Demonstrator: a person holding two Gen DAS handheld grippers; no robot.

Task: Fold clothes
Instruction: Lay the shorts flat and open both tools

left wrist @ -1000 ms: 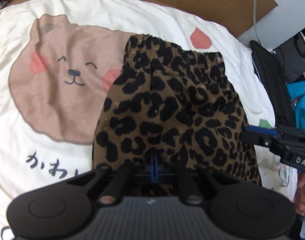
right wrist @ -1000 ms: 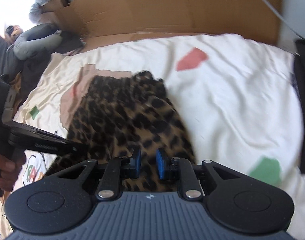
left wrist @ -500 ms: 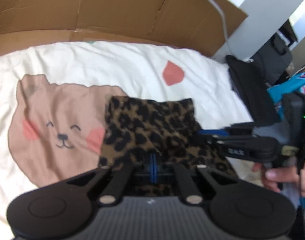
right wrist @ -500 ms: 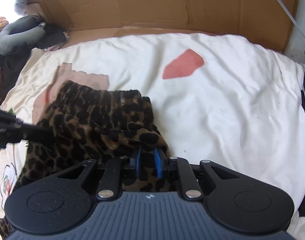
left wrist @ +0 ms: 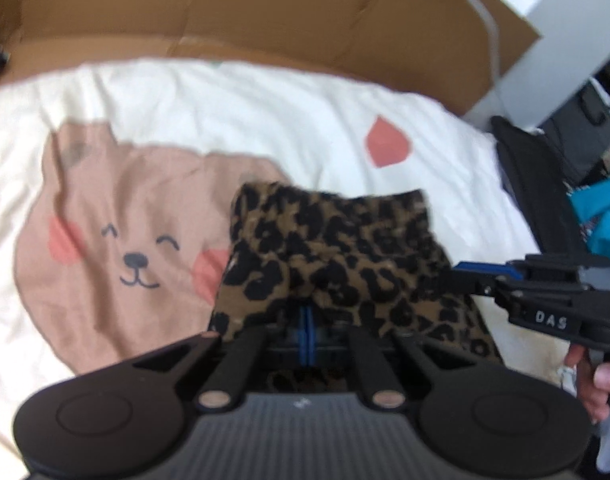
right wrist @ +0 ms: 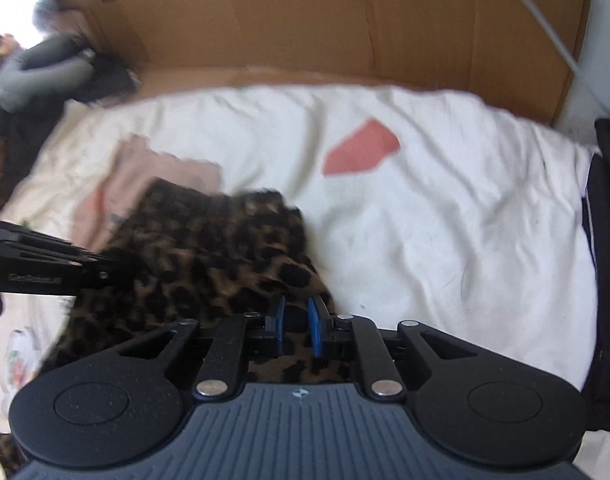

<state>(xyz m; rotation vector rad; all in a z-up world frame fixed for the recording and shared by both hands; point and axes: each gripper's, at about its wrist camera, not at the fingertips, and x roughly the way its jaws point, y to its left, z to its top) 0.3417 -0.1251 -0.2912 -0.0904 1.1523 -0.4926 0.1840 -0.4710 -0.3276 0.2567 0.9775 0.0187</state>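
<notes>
The fold looks about midway, as a judgement: the leopard-print garment point(left wrist: 337, 264) lies bunched on the white bear-print blanket point(left wrist: 185, 112), its gathered far edge toward 12 o'clock from the left gripper point(left wrist: 306, 330), and the near part lifted off the bed by both tools instead of lying flat. The left gripper's blue pads are pressed together with cloth pinched between them. The right gripper point(right wrist: 296, 326), which in the left view enters from 3 o'clock, has its pads a little apart with leopard cloth bunched in the gap, so it appears to be clamped on a thicker fold of the garment. What seems left is to carry the held edge over toward the far edge, lay it down, let go and smooth it. Much is hard to read: both views are blurred, the gripper bodies hide the near hem, and the garment's type and how many layers are already doubled cannot be told. Cardboard point(right wrist: 345, 20) stands behind the bed at 12 o'clock.
</notes>
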